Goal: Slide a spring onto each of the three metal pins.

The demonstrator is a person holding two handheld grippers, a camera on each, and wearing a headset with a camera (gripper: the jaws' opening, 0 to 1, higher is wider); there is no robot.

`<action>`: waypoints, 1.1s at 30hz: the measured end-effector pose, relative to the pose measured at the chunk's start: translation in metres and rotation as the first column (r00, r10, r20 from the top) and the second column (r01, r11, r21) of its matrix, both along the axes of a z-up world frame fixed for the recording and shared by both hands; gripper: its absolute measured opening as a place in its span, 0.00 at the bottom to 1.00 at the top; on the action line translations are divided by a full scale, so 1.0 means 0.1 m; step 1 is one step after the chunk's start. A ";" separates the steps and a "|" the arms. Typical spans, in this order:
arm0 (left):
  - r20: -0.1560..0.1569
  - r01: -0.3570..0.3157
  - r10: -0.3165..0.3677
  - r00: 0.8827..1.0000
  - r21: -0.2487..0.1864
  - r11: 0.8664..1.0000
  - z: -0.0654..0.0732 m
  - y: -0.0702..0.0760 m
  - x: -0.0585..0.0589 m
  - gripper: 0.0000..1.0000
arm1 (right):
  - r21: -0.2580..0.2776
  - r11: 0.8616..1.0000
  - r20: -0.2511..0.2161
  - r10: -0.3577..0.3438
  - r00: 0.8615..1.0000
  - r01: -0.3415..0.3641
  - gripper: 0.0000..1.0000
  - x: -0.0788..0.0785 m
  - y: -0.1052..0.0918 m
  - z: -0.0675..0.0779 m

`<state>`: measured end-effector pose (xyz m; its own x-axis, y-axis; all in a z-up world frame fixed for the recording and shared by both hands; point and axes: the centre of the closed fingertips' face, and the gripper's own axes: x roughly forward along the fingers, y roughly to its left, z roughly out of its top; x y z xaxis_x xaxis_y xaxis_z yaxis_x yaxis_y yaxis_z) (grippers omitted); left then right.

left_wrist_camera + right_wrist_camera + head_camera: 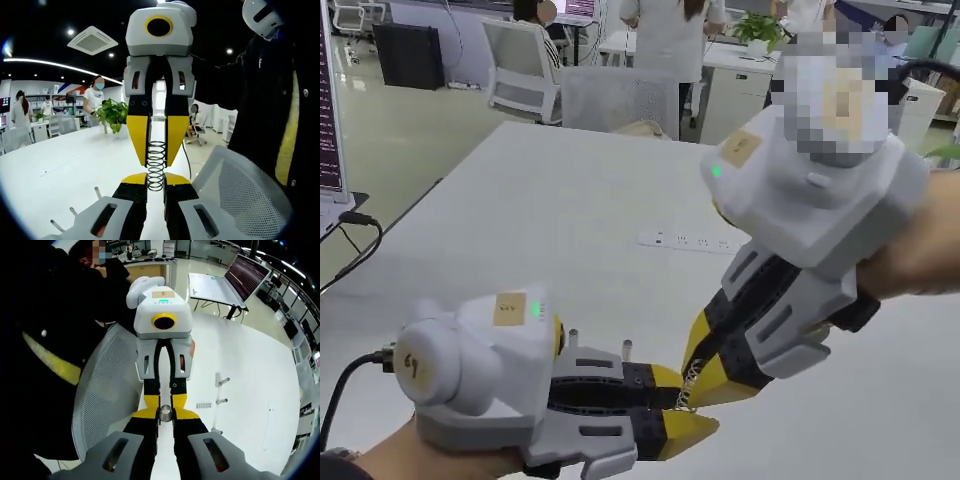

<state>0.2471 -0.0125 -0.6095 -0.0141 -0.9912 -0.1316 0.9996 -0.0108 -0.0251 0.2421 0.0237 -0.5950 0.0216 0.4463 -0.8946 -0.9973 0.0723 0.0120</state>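
Note:
A small steel spring (pixel 691 381) is held in the air between the yellow tips of both grippers. My left gripper (pixel 680 408) reaches in from the lower left and my right gripper (pixel 700 392) from the upper right. In the left gripper view my left gripper (pixel 155 181) pinches the lower end of the spring (pixel 156 170), while the right gripper (pixel 156 161) clasps its upper part. End-on, the spring (pixel 165 413) sits between my right gripper's tips (pixel 165 417). Three pins stand on the table; one (pixel 223 381) has a spring (pixel 218 378) by it. Another spring (pixel 204 405) lies flat.
Two pins (pixel 573 338) (pixel 627 348) rise from the white table (pixel 570 220) just behind my left gripper. A white power strip (pixel 685 241) lies mid-table. A mesh chair (pixel 100 395) is close beside me, and people stand at desks beyond the table.

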 end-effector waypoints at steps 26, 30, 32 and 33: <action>-0.047 -0.158 0.159 0.986 0.028 0.987 -0.15 0.32 0.29 0.44 | -0.029 0.992 0.048 -0.120 0.992 0.122 0.08 0.40 -0.34 -0.16; -0.051 -0.201 0.202 0.978 0.041 0.979 -0.20 0.42 0.36 0.52 | -0.029 0.990 0.058 -0.140 0.989 0.142 0.08 0.46 -0.37 -0.19; -0.060 -0.230 0.233 0.971 0.047 0.972 -0.22 0.47 0.40 0.58 | -0.024 0.988 0.058 -0.150 0.987 0.151 0.08 0.49 -0.39 -0.20; -0.059 -0.235 0.238 0.969 0.051 0.971 -0.23 0.49 0.41 0.61 | -0.022 0.988 0.060 -0.154 0.986 0.156 0.08 0.51 -0.39 -0.21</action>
<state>0.2886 0.0367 -0.6324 0.2103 -0.9607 -0.1810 0.9699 0.2283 -0.0848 0.2931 -0.0153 -0.6157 0.1412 0.4094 -0.9014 -0.9729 0.2258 -0.0499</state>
